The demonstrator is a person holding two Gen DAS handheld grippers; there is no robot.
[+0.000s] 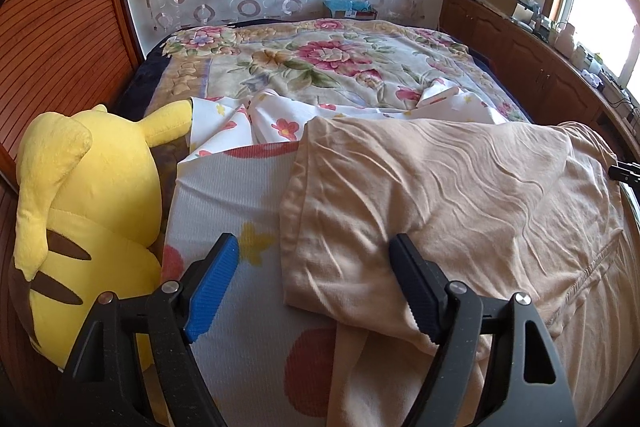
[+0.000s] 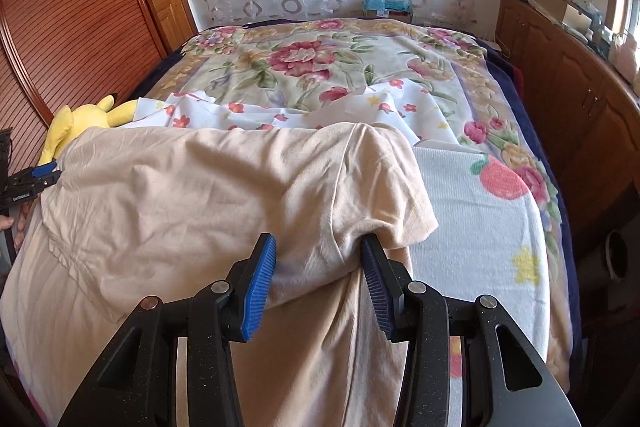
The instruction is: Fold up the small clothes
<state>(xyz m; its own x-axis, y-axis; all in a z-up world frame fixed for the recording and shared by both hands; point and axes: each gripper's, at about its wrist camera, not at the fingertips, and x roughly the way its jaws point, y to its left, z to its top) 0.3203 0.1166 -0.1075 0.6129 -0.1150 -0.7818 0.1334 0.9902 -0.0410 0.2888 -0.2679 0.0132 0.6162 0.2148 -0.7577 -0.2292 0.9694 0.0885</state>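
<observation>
Straddling a bunched fold of the beige shirt [image 2: 224, 187], the right gripper [image 2: 318, 267] has its two blue pads on either side of the cloth near the sleeve. Whether they pinch it or only bracket it I cannot tell: the fabric fills the gap, but no squeeze shows. The left gripper [image 1: 314, 275] stands released, jaws wide; one pad hangs over the spotted towel [image 1: 240, 187], the other rests at the shirt's folded edge, nothing clamped between them.

The shirt lies across the near end of the bed, on top of the towel, its top half already doubled over toward the grippers. In the right wrist view it runs from 9 o'clock to the centre, sleeve drooping at about 3 o'clock. A yellow plush toy [image 1: 80, 195] sits at 9 o'clock in the left view, just beside the towel. A flowered white sheet [image 1: 256, 115] and floral blanket [image 1: 320, 59] lie beyond, toward 12.

This looks like thin, soft knit: light, limp, creasing easily, likely to sag and slide on itself. Best taken at a seam or hem, such as the shoulder seam or the doubled edge, where layers give the pads something to bite.
</observation>
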